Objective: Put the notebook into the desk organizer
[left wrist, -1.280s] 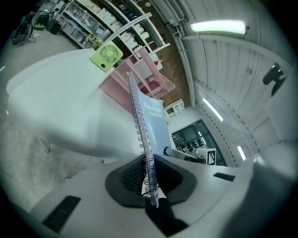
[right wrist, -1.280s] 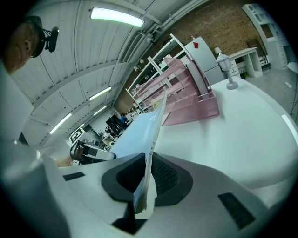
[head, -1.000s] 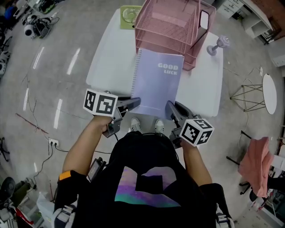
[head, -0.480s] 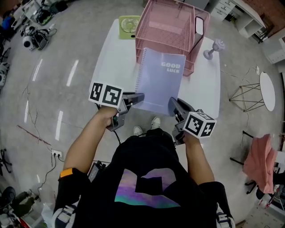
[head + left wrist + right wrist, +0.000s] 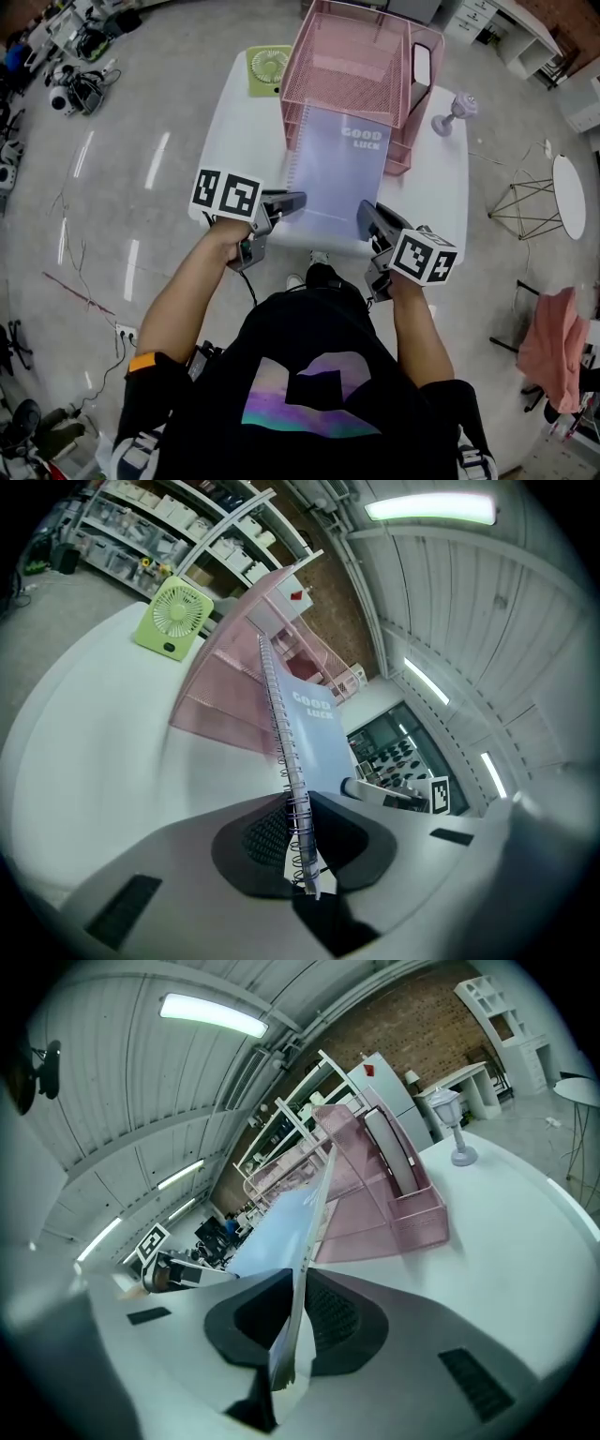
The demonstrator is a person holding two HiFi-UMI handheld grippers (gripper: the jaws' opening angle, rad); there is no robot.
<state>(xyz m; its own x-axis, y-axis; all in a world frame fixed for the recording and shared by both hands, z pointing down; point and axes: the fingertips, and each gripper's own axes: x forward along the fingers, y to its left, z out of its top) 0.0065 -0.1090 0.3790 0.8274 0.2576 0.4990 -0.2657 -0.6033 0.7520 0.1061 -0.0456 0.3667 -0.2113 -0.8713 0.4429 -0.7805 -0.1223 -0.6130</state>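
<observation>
Grey workshop floor around white tabletop [image 5: 230, 122], pink desk organizer [image 5: 349, 70] at far end. Midway through insertion: holding notebook [image 5: 339, 173] above tabletop, far edge at lower trays' mouth. Clamped on spiral-side near corner with left gripper [image 5: 289, 202], on opposite corner with right gripper [image 5: 368, 217]. Forearms reaching forward, side by side. Next, probably: push straight in, level, then let go.

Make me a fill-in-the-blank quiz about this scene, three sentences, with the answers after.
1. The left gripper is shut on the notebook's ____-bound edge.
2. The desk organizer is made of ____ wire mesh.
3. The small fan on the table is ____.
Missing words: spiral; pink; green.
</observation>
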